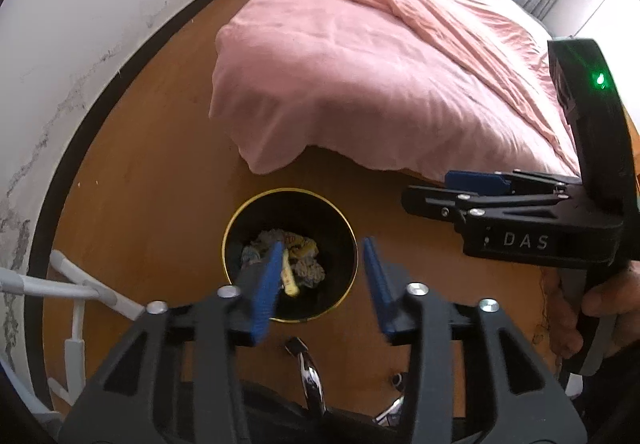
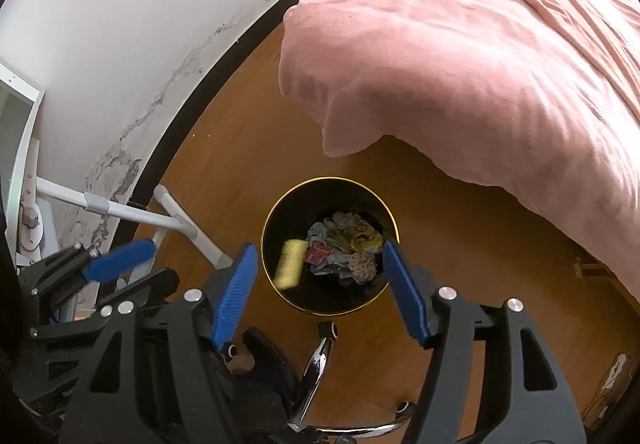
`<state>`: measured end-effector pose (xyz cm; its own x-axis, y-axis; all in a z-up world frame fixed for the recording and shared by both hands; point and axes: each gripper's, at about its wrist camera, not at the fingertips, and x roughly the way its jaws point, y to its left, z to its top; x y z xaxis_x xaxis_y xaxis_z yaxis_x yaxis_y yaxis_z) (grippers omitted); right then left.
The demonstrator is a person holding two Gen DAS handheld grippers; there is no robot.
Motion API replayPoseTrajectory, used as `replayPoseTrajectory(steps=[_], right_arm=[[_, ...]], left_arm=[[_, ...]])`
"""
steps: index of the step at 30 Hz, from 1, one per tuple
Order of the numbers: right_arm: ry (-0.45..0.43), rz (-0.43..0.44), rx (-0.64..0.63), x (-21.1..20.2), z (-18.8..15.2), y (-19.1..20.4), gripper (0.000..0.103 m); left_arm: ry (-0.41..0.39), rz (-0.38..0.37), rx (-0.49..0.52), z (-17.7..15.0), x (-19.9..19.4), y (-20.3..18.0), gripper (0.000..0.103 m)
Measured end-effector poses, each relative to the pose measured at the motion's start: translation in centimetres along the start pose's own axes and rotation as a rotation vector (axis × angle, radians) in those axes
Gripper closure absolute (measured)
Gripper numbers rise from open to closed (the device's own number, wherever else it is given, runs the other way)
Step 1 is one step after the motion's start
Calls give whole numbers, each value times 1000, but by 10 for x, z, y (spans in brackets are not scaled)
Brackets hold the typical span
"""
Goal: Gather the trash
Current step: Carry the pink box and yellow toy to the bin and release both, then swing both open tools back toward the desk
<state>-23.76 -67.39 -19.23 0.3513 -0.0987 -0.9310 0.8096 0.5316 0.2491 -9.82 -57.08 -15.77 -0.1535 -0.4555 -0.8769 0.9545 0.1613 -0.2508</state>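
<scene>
A bed under a pink duvet (image 1: 380, 63) fills the far side of a wood floor (image 1: 160, 163). Near its corner stands a black bin (image 2: 276, 211) with a gold rim, crumpled wrappers (image 2: 344, 244) heaped in its bottom. Above it, the left gripper (image 1: 322, 276) and right gripper (image 2: 320, 284) both hang with blue jaws spread, nothing pinched. A blurred yellow scrap (image 2: 290, 264) shows within the bin's mouth.
</scene>
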Motion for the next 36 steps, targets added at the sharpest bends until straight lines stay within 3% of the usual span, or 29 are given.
replayPoseTrajectory(steps=[6,11,14,20,24,30,36], right_arm=[[-19,-10,-12,-11,-3,8,36],[-61,-11,-75,-34,-2,41,25],[-107,2,-138,-54,3,73,22],[-183,82,-349,-85,11,194,18],[-157,185,-508,-78,6,309,18],[-133,253,-799,-64,-35,474,18],[-80,333,-981,-50,-86,606,18]], left_arm=[[-59,26,-7,-3,-32,3,40],[-138,87,-29,-11,-82,13,13],[-209,133,-54,-22,-128,26,12],[-358,284,-222,-74,-234,98,11],[-400,447,-405,-139,-301,177,11],[-378,721,-663,-250,-384,292,11],[-373,816,-844,-325,-430,391,11]])
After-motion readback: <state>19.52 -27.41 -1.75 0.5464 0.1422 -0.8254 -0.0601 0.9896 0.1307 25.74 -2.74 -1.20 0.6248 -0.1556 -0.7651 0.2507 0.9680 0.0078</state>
